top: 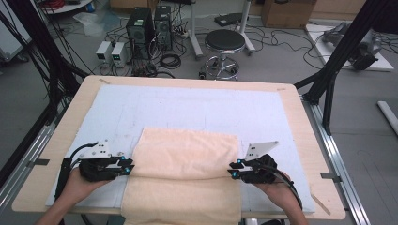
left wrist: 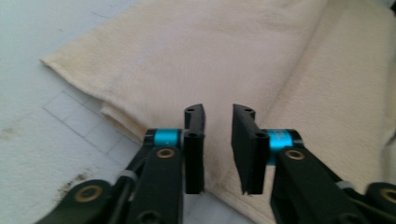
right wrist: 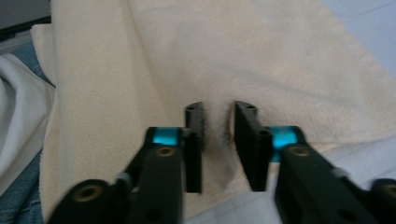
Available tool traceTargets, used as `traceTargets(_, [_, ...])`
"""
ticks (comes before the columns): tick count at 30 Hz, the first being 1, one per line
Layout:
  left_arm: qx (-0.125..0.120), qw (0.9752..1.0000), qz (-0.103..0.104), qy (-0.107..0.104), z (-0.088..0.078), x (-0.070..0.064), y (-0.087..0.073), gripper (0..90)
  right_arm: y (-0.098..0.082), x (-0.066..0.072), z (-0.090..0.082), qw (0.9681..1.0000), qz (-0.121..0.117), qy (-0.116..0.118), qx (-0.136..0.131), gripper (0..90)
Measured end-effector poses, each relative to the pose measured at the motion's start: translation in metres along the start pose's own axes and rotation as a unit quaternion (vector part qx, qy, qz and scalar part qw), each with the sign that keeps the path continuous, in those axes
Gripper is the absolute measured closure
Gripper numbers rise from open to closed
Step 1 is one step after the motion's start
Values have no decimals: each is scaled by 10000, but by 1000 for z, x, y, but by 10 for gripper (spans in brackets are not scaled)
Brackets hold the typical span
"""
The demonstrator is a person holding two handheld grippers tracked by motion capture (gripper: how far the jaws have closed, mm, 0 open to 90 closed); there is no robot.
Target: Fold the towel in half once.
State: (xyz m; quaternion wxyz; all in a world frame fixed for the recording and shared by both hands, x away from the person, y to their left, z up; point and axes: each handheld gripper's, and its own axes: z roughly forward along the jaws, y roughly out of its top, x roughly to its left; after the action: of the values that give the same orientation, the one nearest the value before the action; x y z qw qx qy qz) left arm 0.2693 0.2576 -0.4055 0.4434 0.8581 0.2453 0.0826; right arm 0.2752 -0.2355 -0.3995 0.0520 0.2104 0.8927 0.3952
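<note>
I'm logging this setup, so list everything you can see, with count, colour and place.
towel: one, cream, folded, near middle of table, front part hanging over the near edge
mat: one, pale blue-white, covering the tabletop
table: one, light wood
stool: one, black seat, floor beyond table
computer towers: two, black, floor far left
cardboard box: one, brown, far floor
left claw: black, at towel's left edge, jaws apart
right claw: black, at towel's right edge, jaws apart
</note>
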Motion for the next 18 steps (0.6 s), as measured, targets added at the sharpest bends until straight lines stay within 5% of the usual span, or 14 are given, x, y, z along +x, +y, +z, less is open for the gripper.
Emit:
traceTargets(7, [-141, 9997, -53, 193, 2, 13, 16, 616, 11, -14, -11, 9987, 78, -271, -416, 553])
traceTargets(11, [-145, 9990, -167, 398, 18, 23, 25, 582, 22, -31, 3, 9981, -49, -587, -177, 535])
traceTargets(16, [20, 9977, -201, 646, 42, 43, 33, 570, 19, -60, 26, 9964, 202, -819, 82, 529])
traceTargets(18, [-20, 9967, -416, 690, 51, 54, 33, 572, 18, -69, 32, 9958, 302, -856, 71, 520])
